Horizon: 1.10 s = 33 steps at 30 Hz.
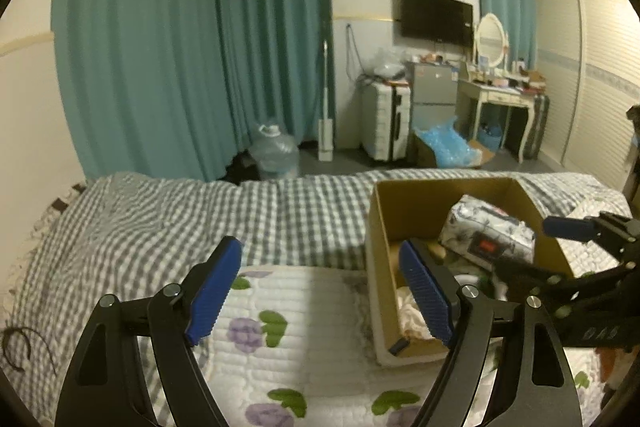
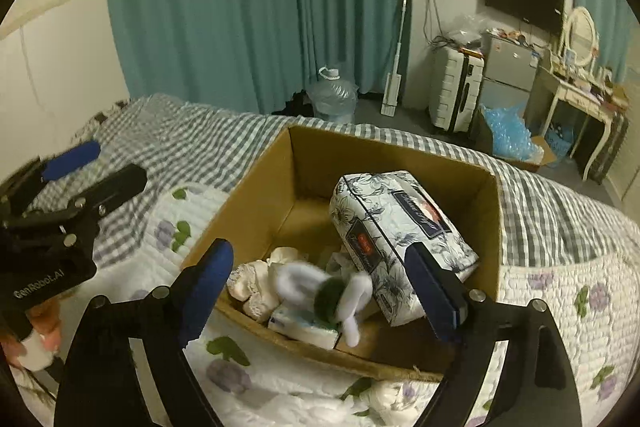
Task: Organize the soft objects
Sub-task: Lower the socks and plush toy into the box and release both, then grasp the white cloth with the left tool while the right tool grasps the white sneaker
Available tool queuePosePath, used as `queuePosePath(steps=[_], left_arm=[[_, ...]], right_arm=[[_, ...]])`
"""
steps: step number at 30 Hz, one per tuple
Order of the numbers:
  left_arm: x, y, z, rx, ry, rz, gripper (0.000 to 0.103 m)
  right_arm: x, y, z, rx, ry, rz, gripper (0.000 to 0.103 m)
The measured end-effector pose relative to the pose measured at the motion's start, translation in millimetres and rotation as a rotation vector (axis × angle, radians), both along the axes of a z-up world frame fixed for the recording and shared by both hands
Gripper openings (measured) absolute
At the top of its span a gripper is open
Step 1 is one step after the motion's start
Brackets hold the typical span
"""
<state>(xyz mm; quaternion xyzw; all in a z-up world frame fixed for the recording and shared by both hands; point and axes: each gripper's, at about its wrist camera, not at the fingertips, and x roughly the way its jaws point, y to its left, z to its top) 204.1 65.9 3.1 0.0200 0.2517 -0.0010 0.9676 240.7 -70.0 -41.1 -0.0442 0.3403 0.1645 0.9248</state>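
Observation:
A brown cardboard box [image 2: 260,203] sits on the bed and also shows in the left wrist view [image 1: 384,227]. Inside lie a floral tissue pack [image 2: 400,227], a white-and-green plush toy [image 2: 332,291], a cream soft item [image 2: 256,283] and a small tissue packet [image 2: 304,327]. My right gripper [image 2: 320,295] is open and empty, just above the box's near edge over the plush toy. My left gripper [image 1: 320,295] is open and empty over the quilt, left of the box. The tissue pack shows in the left wrist view [image 1: 488,227].
The bed carries a grey checked sheet [image 1: 160,219] and a white floral quilt [image 1: 288,331]. A hair tie [image 1: 16,347] lies at the left bed edge. Beyond the bed are teal curtains [image 1: 180,47], a water jug [image 1: 276,151], a suitcase [image 1: 386,121] and a dressing table [image 1: 500,95].

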Motion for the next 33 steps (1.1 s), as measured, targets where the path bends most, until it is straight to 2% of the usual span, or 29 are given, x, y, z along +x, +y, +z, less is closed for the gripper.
queuePosePath(steps=[5,11,15,18,21,25,29,33], left_arm=[[-25,-13,19,0.001,-0.022,-0.017,0.082],[-54,-40,33,0.033,-0.033,-0.049,0.082],[-64,-56,32,0.008,-0.008,-0.06,0.083],[-63,-69,17,0.003,0.038,-0.031,0.082],[-54,-86,-12,-0.008,0.1,-0.041,0.082],[-46,-110,-51,0.029,0.161,-0.07,0.082],[-40,-125,-87,0.0,0.237,-0.103,0.082],[-32,-137,-121,-0.017,0.32,-0.13,0.082]], right_arm=[[-25,-23,29,0.022,-0.045,-0.043,0.09],[-73,-57,70,-0.011,-0.126,-0.065,0.093],[-91,-80,74,-0.021,-0.107,-0.063,0.095],[-96,-97,61,-0.027,-0.065,-0.075,0.095],[-99,-111,40,-0.023,-0.04,-0.085,0.095],[-87,-124,2,-0.031,0.013,-0.102,0.095],[-66,-129,-44,-0.068,0.082,-0.121,0.095],[-51,-133,-77,-0.094,0.137,-0.141,0.095]])
